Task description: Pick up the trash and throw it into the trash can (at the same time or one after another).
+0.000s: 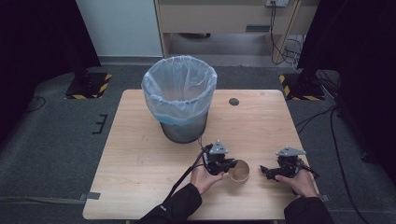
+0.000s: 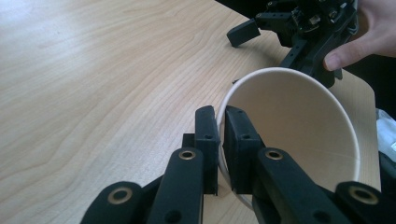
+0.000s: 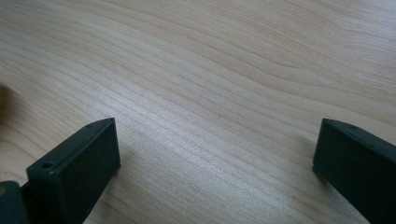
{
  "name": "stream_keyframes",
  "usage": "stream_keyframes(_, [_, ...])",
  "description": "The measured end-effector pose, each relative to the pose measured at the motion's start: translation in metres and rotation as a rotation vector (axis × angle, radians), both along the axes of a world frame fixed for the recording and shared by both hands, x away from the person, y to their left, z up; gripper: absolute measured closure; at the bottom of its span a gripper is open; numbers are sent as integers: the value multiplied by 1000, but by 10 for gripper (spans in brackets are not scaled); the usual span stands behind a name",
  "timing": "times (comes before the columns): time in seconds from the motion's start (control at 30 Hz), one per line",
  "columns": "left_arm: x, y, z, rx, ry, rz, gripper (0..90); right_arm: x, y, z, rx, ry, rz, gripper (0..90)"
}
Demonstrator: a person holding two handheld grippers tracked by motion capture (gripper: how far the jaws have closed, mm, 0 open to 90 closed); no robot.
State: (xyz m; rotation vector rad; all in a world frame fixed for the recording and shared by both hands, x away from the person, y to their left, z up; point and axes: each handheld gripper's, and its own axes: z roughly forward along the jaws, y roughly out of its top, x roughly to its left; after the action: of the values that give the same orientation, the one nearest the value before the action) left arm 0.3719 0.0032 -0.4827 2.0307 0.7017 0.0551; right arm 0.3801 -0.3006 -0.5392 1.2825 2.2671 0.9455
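Observation:
A paper cup point(image 1: 240, 170) lies near the table's front, its open mouth toward the camera. My left gripper point(image 1: 229, 164) is shut on the cup's rim; in the left gripper view the cup point(image 2: 299, 126) has its wall pinched between the two black jaws, one inside and one outside, with the left gripper point(image 2: 220, 140) clamped at the left side of the rim. My right gripper point(image 1: 267, 171) rests low over the table to the right of the cup, held by a hand. In the right gripper view the right gripper point(image 3: 215, 154) stands open over bare wood with nothing between its jaws.
A grey bin point(image 1: 180, 98) lined with a pale blue bag stands at the back middle of the wooden table point(image 1: 140, 154). A small dark round hole point(image 1: 234, 101) sits in the tabletop to the bin's right. Cables trail on the floor to the right.

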Motion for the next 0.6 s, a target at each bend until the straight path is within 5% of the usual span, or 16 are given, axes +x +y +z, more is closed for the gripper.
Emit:
stream_keyframes(0.33, [-6, 16, 23, -28, -41, -10, 842, 0, 0, 0, 0, 0, 0, 8])
stream_keyframes(0.6, [-14, 41, 63, -122, -107, -4, 842, 0, 0, 0, 2, 0, -2, 8])
